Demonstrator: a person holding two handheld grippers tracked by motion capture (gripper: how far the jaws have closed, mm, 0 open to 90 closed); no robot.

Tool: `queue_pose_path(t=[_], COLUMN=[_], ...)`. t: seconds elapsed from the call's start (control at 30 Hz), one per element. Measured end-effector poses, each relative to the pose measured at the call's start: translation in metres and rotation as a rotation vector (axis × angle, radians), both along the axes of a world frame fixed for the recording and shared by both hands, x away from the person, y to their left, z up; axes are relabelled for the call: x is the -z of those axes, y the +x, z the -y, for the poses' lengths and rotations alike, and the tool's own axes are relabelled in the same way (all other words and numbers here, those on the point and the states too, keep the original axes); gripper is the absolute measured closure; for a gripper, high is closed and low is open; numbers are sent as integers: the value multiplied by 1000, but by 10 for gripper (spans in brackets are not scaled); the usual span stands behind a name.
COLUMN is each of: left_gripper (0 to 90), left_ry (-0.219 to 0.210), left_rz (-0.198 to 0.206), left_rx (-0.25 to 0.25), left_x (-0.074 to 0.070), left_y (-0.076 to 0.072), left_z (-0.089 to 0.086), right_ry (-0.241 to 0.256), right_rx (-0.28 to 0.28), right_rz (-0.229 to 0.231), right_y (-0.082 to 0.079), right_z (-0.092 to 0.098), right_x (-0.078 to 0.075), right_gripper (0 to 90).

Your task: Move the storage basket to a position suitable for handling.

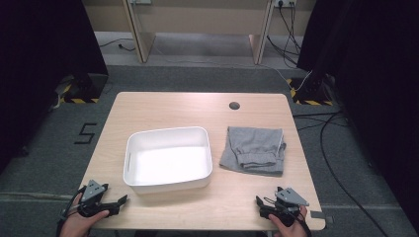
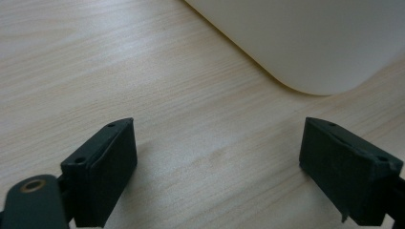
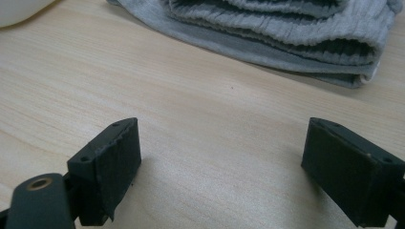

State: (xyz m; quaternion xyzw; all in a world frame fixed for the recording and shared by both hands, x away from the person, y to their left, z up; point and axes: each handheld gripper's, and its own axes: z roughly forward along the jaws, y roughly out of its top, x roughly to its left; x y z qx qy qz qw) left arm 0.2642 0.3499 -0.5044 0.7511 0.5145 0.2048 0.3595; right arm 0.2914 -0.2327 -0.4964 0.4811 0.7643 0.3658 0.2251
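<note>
I see my left gripper (image 1: 121,200) low over the wooden table (image 1: 163,106), jaws wide apart with nothing between them. The white plastic tub (image 1: 168,158) sits just ahead of it, a bit to its right. My right gripper (image 1: 259,201) is spread wide and empty too. The folded grey sweatpants (image 1: 253,149) lie just ahead of it.

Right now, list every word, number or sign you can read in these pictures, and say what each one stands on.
"5": a black mark on the grey floor, left of the table.
No text shows on the white tub, the folded grey garment or either gripper.
</note>
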Motion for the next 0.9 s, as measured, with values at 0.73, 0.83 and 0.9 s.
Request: queue_pose_path(t=[0.73,0.83,0.9], left_gripper=[146,149,152], left_ry=[9,10,-3], left_rz=[-7,-11,-14], left_rx=[-1,-5,12], left_x=[-2,-2,-3], left_y=[1,1,1], left_z=[2,3,6], right_ry=[22,10,10], right_rx=[-89,-126,-133], right_rz=[34,37,33], right_y=[-1,0,0], right_z=[-24,-36,-40], right_x=[-15,-19,-20], right_gripper=[187,199,201])
